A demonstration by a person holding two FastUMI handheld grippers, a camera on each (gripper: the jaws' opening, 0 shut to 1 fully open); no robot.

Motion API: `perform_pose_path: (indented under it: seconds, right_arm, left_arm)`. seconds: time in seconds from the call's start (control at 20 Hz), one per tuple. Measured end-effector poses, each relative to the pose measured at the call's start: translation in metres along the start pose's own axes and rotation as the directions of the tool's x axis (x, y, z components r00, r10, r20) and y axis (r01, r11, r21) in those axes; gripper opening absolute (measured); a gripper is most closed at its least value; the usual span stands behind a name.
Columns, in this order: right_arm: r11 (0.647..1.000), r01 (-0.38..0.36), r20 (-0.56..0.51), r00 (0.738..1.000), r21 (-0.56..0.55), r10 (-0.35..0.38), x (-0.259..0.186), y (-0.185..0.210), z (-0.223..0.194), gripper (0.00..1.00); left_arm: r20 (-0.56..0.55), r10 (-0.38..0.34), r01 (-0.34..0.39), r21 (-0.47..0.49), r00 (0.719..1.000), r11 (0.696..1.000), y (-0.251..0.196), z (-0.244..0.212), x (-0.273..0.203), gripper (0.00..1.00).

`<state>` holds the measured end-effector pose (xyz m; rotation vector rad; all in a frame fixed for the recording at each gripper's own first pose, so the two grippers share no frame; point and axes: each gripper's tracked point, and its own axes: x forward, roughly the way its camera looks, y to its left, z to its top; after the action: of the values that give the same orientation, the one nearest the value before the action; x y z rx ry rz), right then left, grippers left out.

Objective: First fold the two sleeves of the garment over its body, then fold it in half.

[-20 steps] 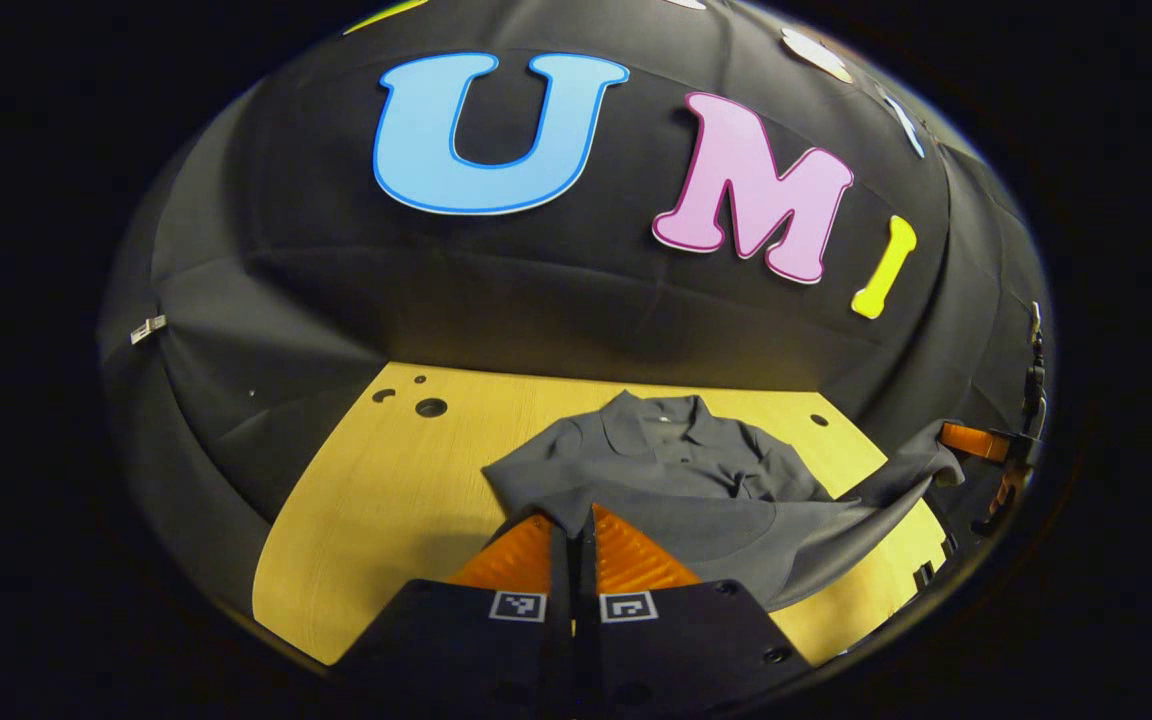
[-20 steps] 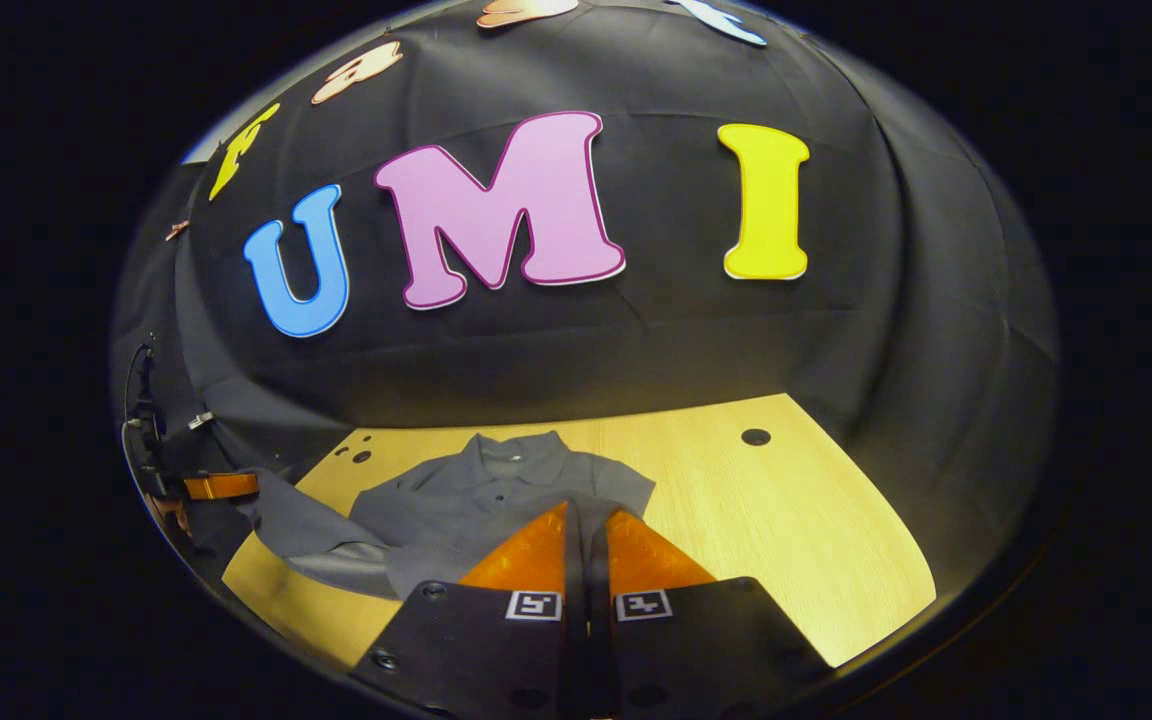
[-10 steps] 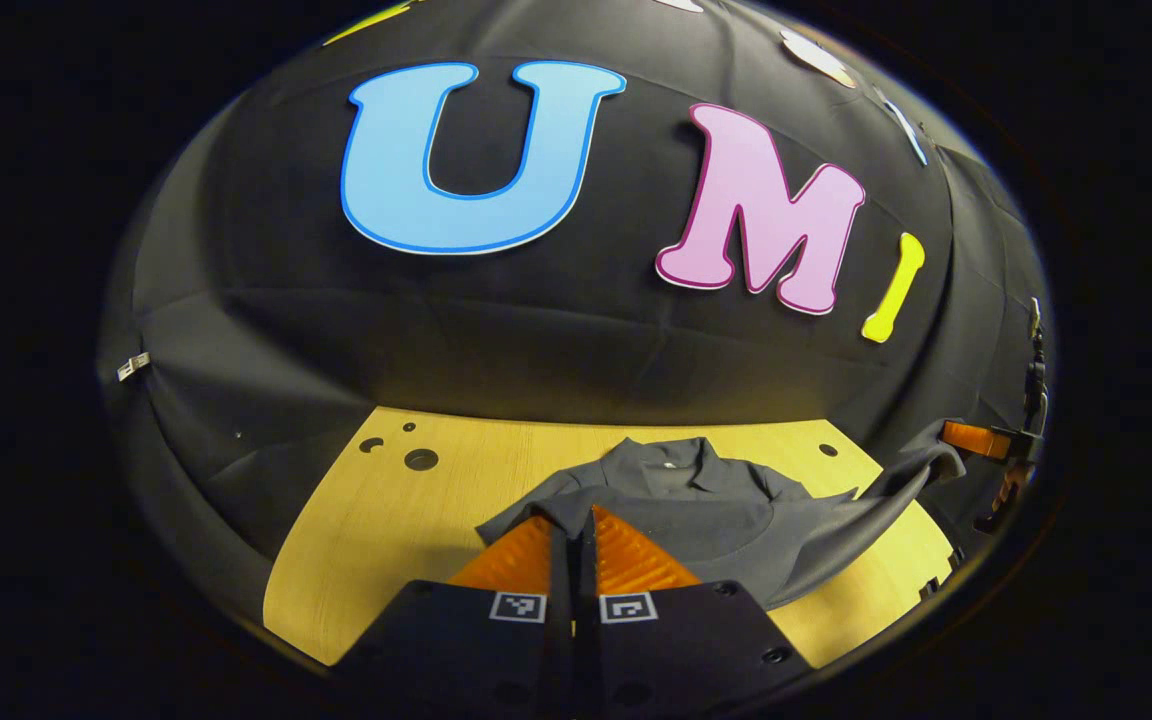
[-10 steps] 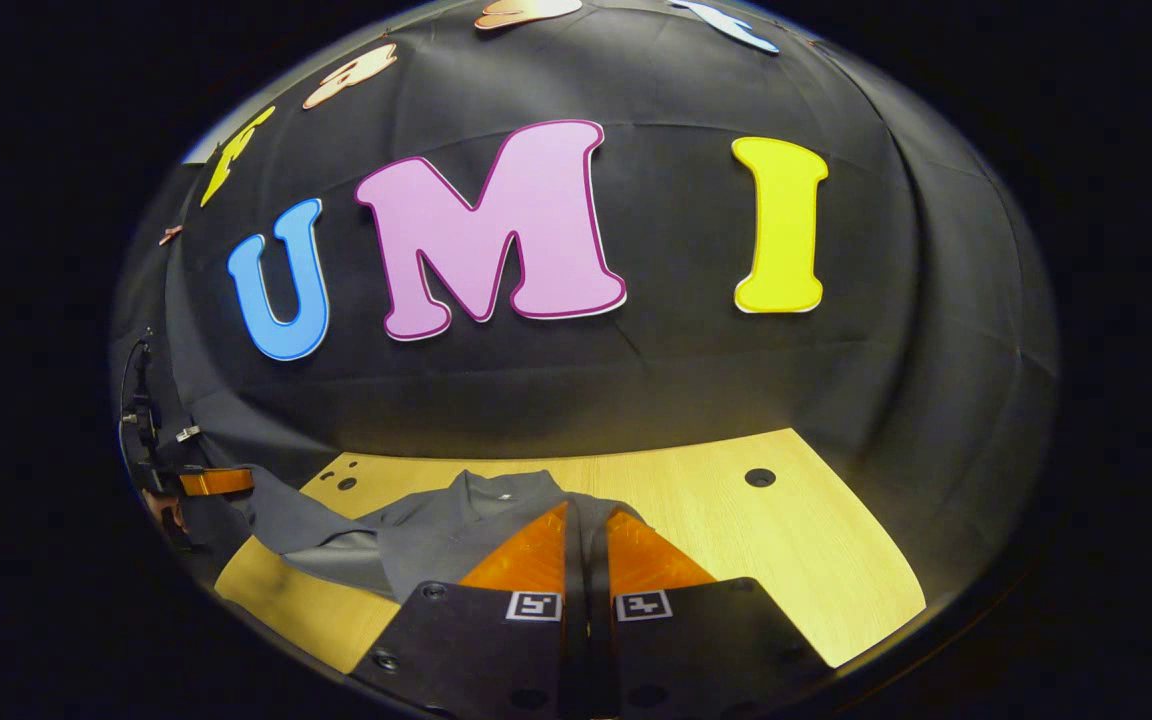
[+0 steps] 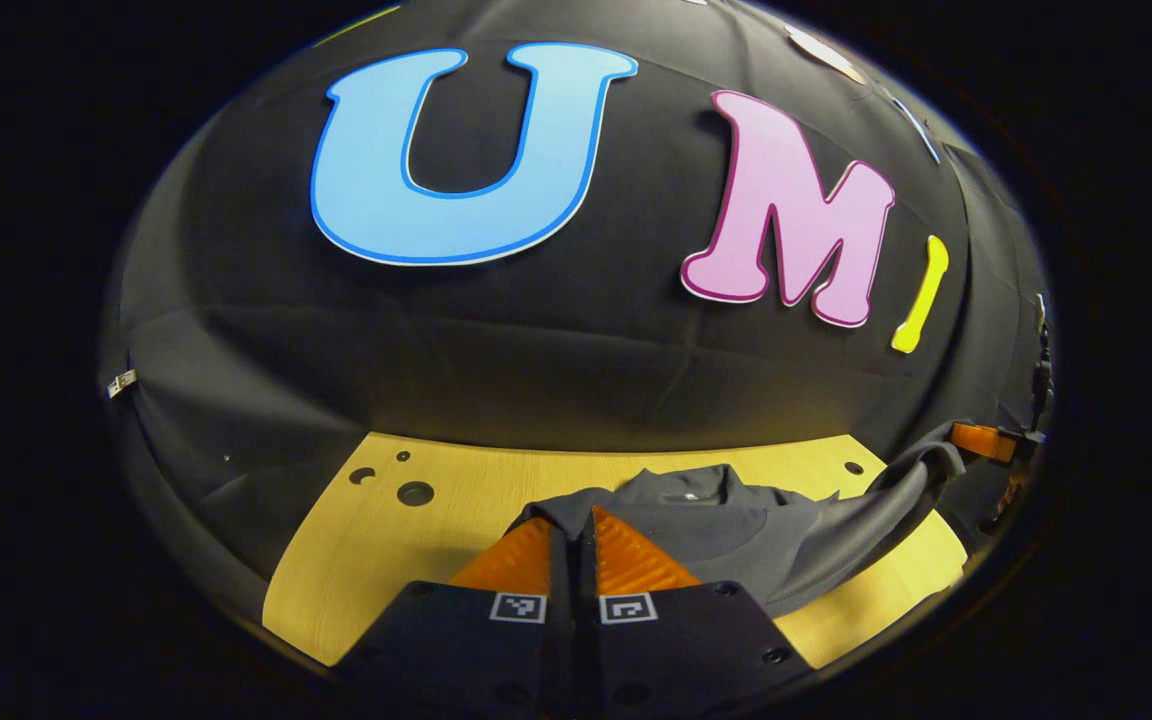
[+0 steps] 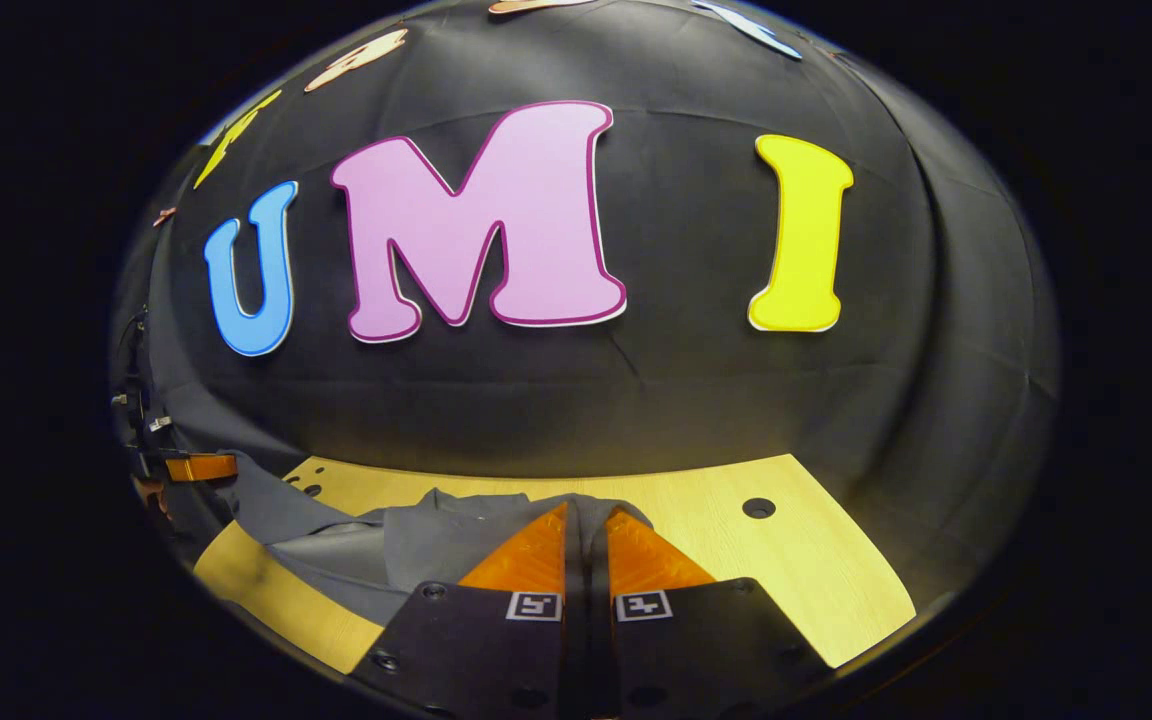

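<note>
Black cloth walls close in the booth behind a pale wooden tabletop with a few round holes drilled in it: a cluster near its far left corner in the left gripper view, a single hole toward the far right in the right gripper view.

On that tabletop lies the grey garment, a collared shirt. Its collar points toward the back wall, so its long axis runs from the near edge toward the wall. The near hem is raised off the wood and carried forward over the body, so the cloth is doubled on itself with the collar just showing beyond the lifted edge.

The left gripper has its orange fingers pressed together on the left corner of that lifted hem; grey cloth emerges right at their tips. The right gripper likewise has its orange fingers closed together on the hem's other corner, cloth draping over and beyond the tips.

In the left gripper view the other gripper shows at the far right edge with the hem stretched up to it in a taut band. In the right gripper view the left one shows at the far left edge, cloth pulled to it the same way.

Between the collar and the wall is bare wood.
</note>
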<state>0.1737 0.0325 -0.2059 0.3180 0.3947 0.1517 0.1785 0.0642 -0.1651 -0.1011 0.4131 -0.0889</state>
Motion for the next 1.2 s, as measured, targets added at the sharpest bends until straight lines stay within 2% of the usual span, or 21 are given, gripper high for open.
perform_pose_path:
  seconds: [0.25,0.75,1.2]
  right_arm:
    - [1.0,0.022,-0.018,1.0,-0.007,-0.022,0.042,-0.011,-0.013,0.05]
    - [0.999,0.022,-0.087,0.996,-0.026,-0.025,0.122,-0.022,-0.073,0.05]
    - [0.999,0.043,-0.147,0.988,-0.019,-0.046,0.165,-0.029,-0.123,0.05]
  left_arm:
    - [0.004,0.005,-0.005,0.018,1.0,1.0,-0.001,0.001,0.039,0.05]
    - [-0.048,0.053,-0.053,-0.006,0.997,0.999,0.016,-0.047,0.119,0.05]
    - [-0.084,0.079,-0.079,0.006,0.993,0.997,0.025,-0.085,0.165,0.05]
